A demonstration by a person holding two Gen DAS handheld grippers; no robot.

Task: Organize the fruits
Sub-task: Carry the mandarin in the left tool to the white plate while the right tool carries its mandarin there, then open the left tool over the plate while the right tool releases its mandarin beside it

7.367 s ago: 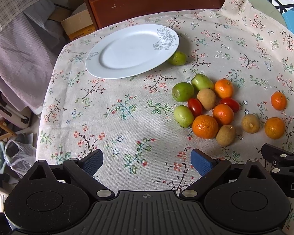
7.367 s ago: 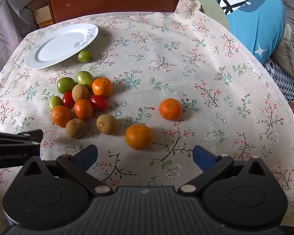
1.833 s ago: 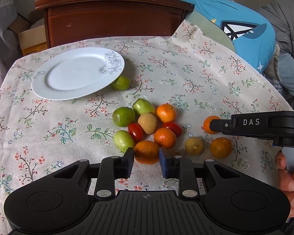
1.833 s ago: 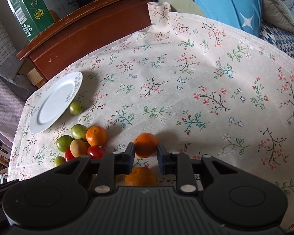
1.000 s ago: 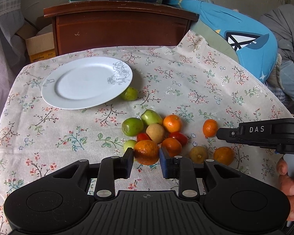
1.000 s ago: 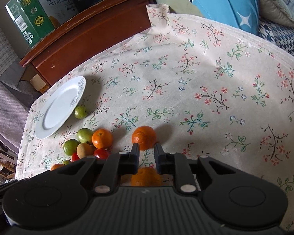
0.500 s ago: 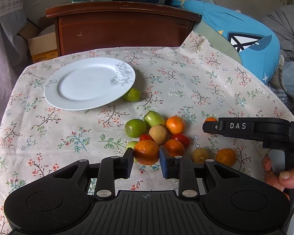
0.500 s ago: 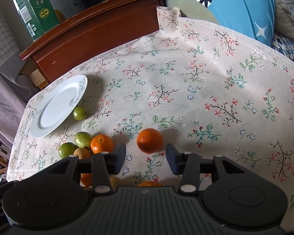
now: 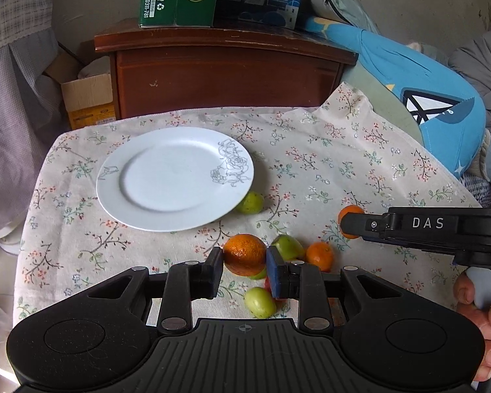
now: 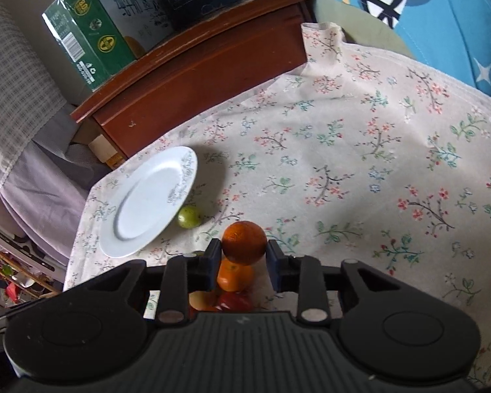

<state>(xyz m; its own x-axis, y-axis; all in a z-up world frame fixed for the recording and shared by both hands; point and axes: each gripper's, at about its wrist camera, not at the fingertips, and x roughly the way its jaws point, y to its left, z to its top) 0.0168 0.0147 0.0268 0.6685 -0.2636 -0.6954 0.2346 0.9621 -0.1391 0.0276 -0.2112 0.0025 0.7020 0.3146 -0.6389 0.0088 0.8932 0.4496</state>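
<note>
Oranges (image 9: pixel 244 254) (image 10: pixel 244 242), round, sit clamped in each gripper (image 9: pixel 244 267) (image 10: pixel 244 258).

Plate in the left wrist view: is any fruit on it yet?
No. The white plate is bare; the small green fruit sits on the cloth at its rim.
</note>
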